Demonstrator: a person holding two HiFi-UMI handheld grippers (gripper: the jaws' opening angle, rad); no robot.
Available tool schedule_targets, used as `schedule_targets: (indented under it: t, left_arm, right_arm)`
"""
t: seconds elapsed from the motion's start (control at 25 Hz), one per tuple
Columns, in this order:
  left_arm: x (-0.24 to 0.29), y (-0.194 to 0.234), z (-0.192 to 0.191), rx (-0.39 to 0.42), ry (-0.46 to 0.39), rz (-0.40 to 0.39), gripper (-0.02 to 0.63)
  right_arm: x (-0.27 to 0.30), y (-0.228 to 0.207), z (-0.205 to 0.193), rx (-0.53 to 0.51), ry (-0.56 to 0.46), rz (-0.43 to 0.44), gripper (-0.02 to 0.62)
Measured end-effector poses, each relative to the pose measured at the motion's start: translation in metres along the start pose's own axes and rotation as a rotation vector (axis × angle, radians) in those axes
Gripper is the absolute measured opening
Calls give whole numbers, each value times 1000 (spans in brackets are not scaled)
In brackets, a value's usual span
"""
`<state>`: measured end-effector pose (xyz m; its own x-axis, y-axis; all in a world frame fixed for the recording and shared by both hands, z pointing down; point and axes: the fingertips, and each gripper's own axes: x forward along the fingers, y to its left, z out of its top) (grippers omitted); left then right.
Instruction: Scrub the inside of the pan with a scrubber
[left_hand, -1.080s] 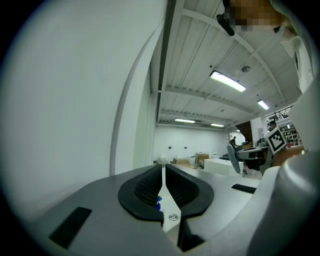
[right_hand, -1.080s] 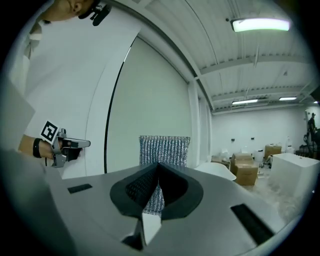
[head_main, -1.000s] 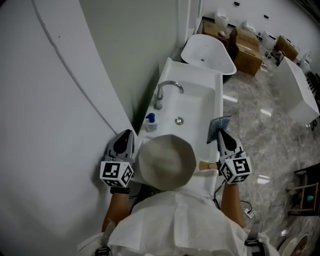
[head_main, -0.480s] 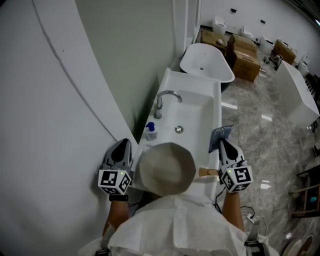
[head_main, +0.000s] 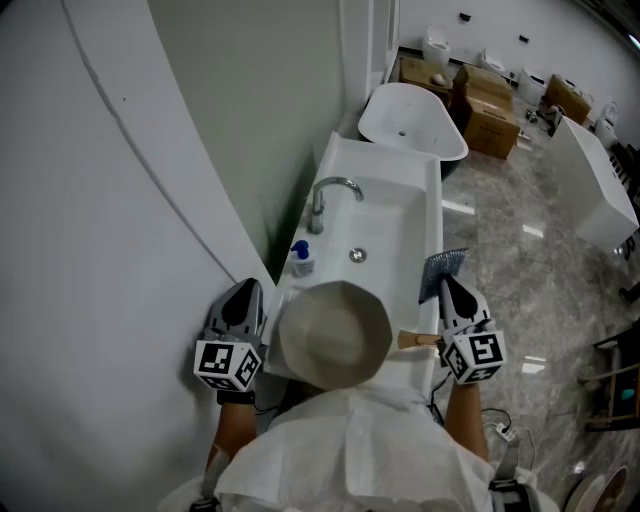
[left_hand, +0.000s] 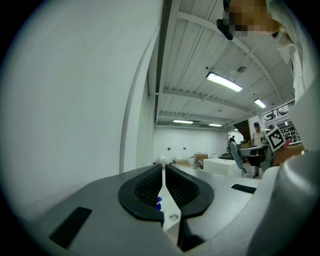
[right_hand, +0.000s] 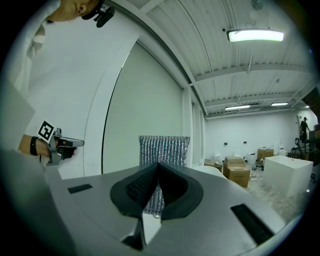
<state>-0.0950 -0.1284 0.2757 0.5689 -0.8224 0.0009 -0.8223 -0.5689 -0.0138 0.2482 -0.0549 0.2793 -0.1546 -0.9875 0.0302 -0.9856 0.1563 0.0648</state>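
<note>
The pale curved wall (head_main: 120, 200) is filling the left of the head view and crowding the left tool (head_main: 243, 287), which is sitting closed and empty close beside it. Room is opening only rightward, toward the long white rectangular sink (head_main: 432, 215) at centre. Along the basin's left edge, the curved chrome faucet (head_main: 322, 198) and the small blue-capped bottle (head_main: 301, 258) are standing in the way, while the rest of the basin floor is lying open. The person's round beige hat (head_main: 335, 330) is hiding the sink's near end. The right tool (head_main: 447, 285), clamping a silvery mesh scrubber (head_main: 441, 266), is hovering at the sink's right rim. The glossy marble floor (head_main: 510, 260) is lying clear to its right.
</note>
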Motion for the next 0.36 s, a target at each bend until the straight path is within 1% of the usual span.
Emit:
schedule_targets:
  t: [0.36]
  left_arm:
    - [-7, -2, 2, -8, 1, -9, 34]
  right_arm:
    - [-5, 4, 0, -6, 6, -2, 14]
